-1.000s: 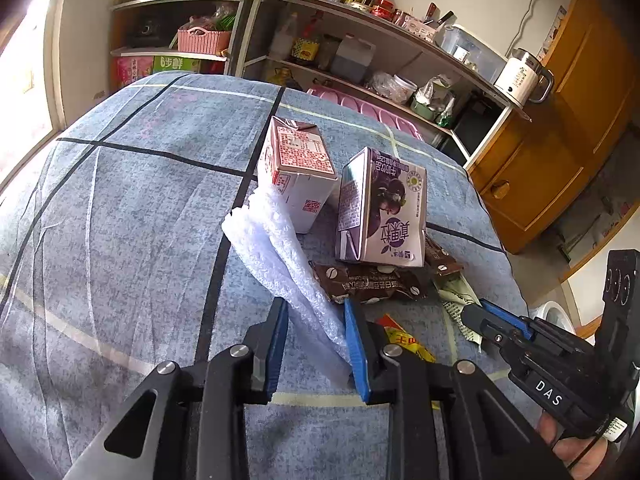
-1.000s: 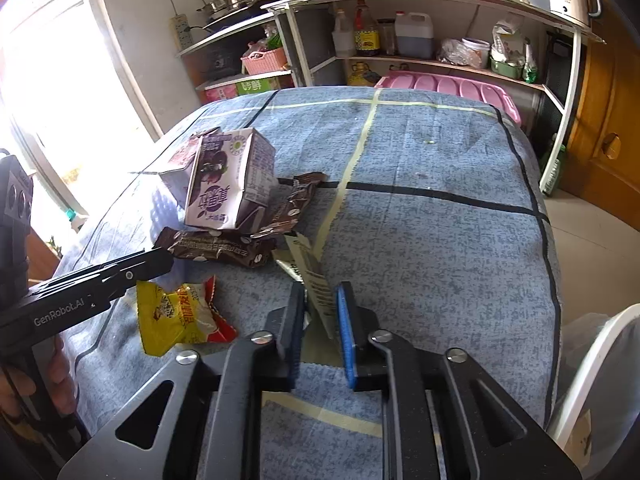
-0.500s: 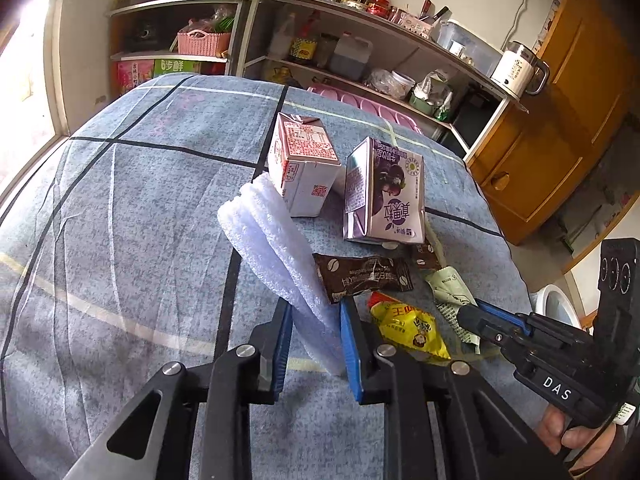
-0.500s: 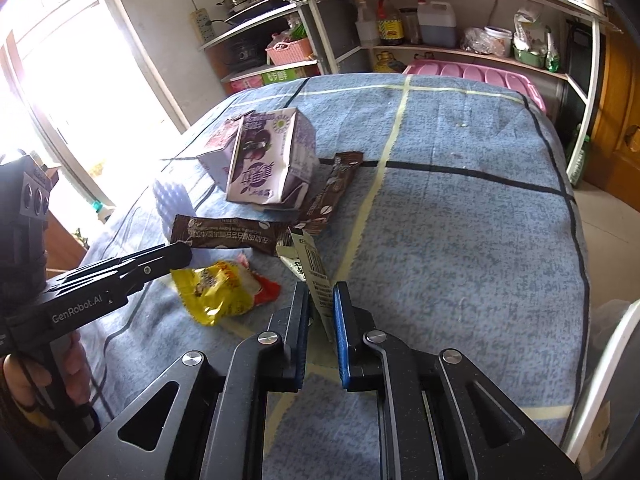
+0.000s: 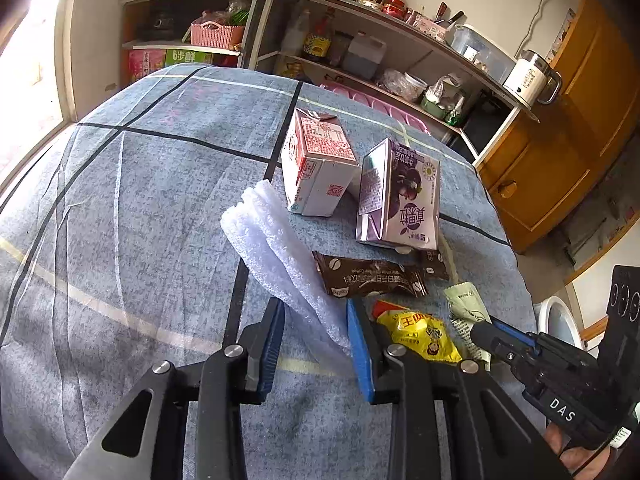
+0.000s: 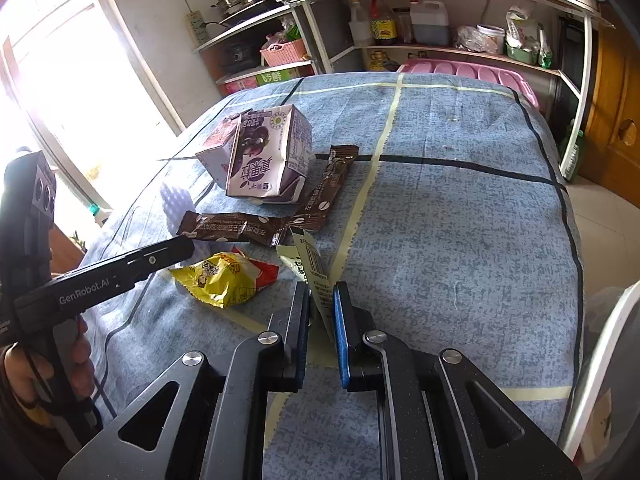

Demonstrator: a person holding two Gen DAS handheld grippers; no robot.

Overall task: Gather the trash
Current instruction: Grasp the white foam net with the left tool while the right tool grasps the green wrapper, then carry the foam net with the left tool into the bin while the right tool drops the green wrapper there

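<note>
**Two grippers over a littered tablecloth**

The left gripper (image 5: 316,320) stands part open, its jaws opening; the folded white foam sheet (image 5: 280,256) lies between them, its tail against the right-hand blue pad and clear of the other. The right gripper (image 6: 322,300) is nearly closed, pinching a pale printed sachet (image 6: 310,268) that sticks up from between its pads. Ahead of the left gripper lie a brown coffee stick (image 5: 368,278), a purple carton (image 5: 400,196) and, beyond the sheet, a red-and-white carton (image 5: 316,164). A yellow snack wrapper (image 6: 224,276) lies between the two grippers on the blue checked tablecloth (image 6: 440,220). A second brown stick (image 6: 324,196) lies ahead of the right gripper.
</note>
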